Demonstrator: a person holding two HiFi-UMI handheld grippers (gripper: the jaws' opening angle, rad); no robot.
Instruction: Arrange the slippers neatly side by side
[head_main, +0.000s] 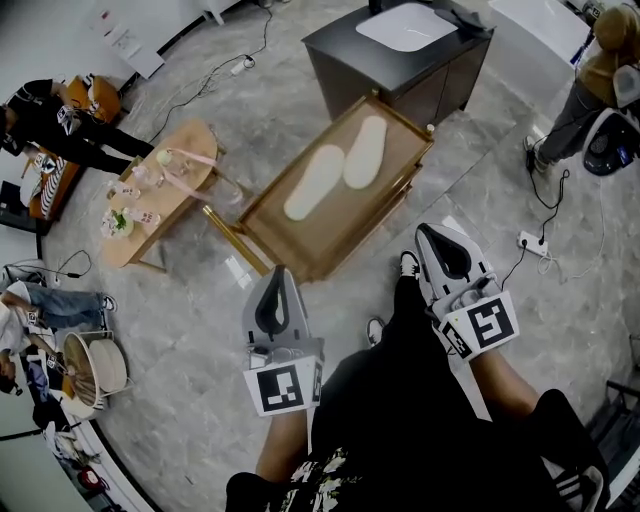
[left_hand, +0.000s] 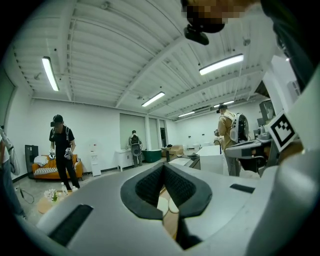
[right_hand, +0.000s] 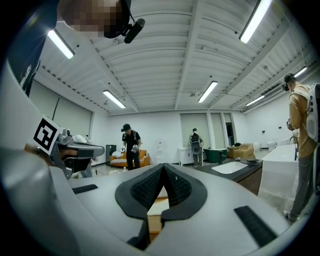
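Head view: two slippers (head_main: 315, 182) are laid side by side at the table (head_main: 290, 238) centre; left gripper (head_main: 276, 274) and right gripper (head_main: 427, 234) are held shut, empty.

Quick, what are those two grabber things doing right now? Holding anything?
Left gripper: closed, holding nothing.
Right gripper: closed, holding nothing.

The two cream flat slippers (head_main: 316, 183) are seen as matt and soft, like foam or cloth. The brown wooden tray table (head_main: 300, 242) is finished smooth, with a paler wooden rim. At one o'clock from it, the black cabinet (head_main: 352, 70) looks matt. The grey marbled floor (head_main: 200, 340) is slightly glossy. On the left gripper (head_main: 278, 272), rough black pads (left_hand: 150, 186) are set in a matt grey plastic shell.
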